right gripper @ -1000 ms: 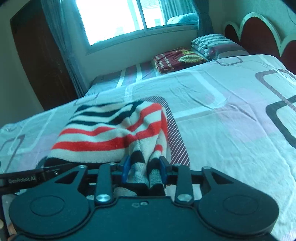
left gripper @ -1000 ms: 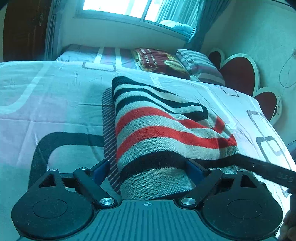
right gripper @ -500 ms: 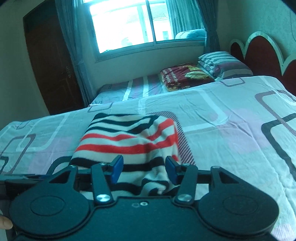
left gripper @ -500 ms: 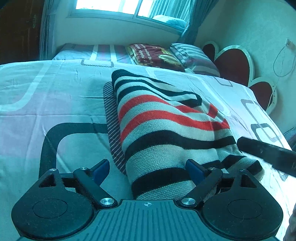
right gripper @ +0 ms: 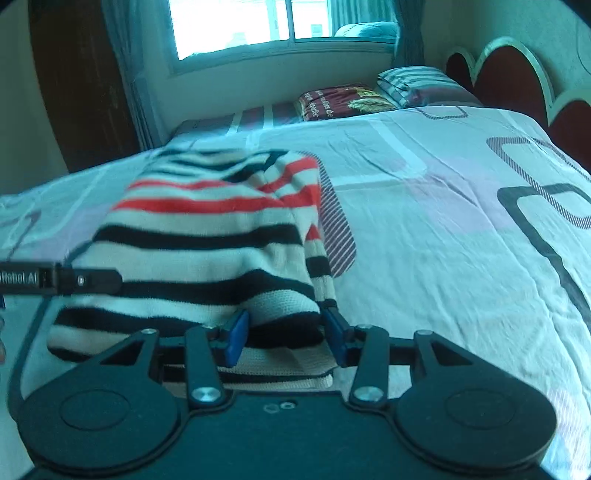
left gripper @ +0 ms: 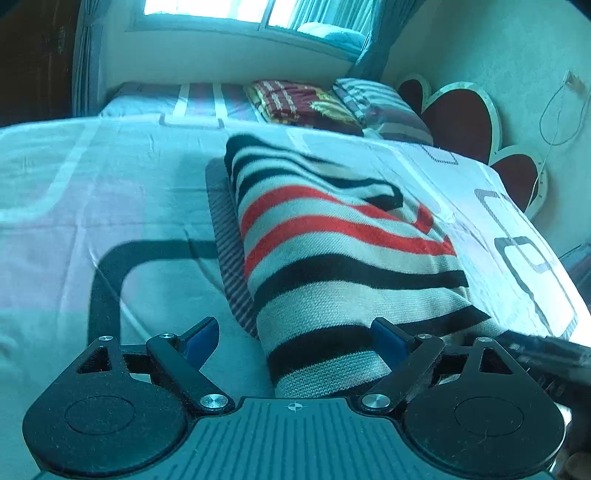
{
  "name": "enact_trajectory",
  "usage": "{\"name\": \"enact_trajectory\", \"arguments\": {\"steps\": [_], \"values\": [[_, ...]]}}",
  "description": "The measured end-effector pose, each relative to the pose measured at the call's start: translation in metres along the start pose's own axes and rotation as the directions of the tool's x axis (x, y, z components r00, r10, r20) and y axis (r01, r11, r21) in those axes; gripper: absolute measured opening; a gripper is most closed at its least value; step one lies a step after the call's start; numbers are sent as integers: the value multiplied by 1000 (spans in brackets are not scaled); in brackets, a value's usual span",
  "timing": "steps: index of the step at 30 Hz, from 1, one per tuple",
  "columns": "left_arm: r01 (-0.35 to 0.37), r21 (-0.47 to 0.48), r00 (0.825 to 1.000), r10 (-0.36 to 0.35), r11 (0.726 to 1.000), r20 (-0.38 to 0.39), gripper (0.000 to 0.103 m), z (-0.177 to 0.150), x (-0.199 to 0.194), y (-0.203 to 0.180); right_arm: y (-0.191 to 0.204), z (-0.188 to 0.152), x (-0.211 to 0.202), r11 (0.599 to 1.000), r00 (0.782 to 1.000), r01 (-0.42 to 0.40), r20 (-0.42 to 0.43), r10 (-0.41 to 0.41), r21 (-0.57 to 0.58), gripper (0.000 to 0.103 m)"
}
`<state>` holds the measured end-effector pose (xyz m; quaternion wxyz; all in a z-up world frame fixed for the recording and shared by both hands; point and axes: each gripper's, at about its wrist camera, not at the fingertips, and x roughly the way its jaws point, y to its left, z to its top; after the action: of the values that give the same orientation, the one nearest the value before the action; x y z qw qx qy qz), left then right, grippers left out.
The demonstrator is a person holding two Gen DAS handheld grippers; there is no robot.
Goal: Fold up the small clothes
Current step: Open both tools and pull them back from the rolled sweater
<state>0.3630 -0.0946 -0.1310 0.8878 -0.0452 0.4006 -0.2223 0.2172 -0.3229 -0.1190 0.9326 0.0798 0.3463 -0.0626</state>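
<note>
A folded knit sweater (left gripper: 332, 251) with black, red and cream stripes lies on the patterned bedsheet (left gripper: 92, 192). My left gripper (left gripper: 295, 339) is open, its blue pads wide apart around the sweater's near left corner. In the right wrist view the sweater (right gripper: 207, 236) lies ahead and to the left. My right gripper (right gripper: 286, 338) is open, its pads either side of the sweater's near right corner without pinching it. The left gripper's black finger (right gripper: 74, 282) shows at the left edge over the sweater. The right gripper's finger (left gripper: 546, 350) shows at the left view's lower right.
A striped pillow (left gripper: 380, 107) and a folded dark red blanket (left gripper: 295, 101) lie at the head of the bed, by the scalloped headboard (left gripper: 461, 122). A window (right gripper: 258, 26) with curtains is behind. A dark wooden door (right gripper: 74, 92) stands at the far left.
My right gripper has opened and let go of the sweater's edge. Both grippers have drawn back slightly. The sweater has settled folded on the bed.
</note>
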Motion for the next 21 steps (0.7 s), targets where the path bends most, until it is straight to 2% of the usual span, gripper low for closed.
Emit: {"name": "enact_trajectory", "arguments": {"steps": [4, 6, 8, 10, 12, 14, 16, 18, 21], "values": [[3, 2, 999, -3, 1000, 37, 89, 12, -12, 1, 4, 21, -20, 1000, 994, -18, 111, 18, -2, 42], [-5, 4, 999, 4, 1000, 48, 89, 17, -11, 0, 10, 27, -21, 999, 990, -50, 132, 53, -19, 43], [-7, 7, 999, 6, 1000, 39, 89, 20, -6, -2, 19, 24, -15, 996, 991, -78, 105, 83, -53, 41], [-12, 25, 1000, 12, 1000, 8, 89, 15, 5, -6, 22, 13, -2, 993, 994, -97, 42, 100, -62, 40], [-18, 53, 999, 19, 998, -33, 89, 7, 19, -9, 15, -3, 18, 995, 998, -61, -32, 58, -75, 38], [-2, 33, 999, 3, 999, -33, 89, 5, 21, -6, 8, -7, 17, 996, 998, -64, -24, 62, -65, 33], [3, 21, 1000, -3, 1000, -29, 89, 13, 17, -5, 6, 0, 13, 995, 995, -90, -36, 88, -53, 34], [1, 22, 1000, -1, 1000, 10, 89, 25, 12, -6, 4, 15, 8, 991, 992, -128, -9, 127, -27, 39], [-21, 21, 999, 20, 1000, 47, 89, 49, 21, -8, 3, 48, 17, 993, 992, -116, 45, 117, -14, 41]]}}
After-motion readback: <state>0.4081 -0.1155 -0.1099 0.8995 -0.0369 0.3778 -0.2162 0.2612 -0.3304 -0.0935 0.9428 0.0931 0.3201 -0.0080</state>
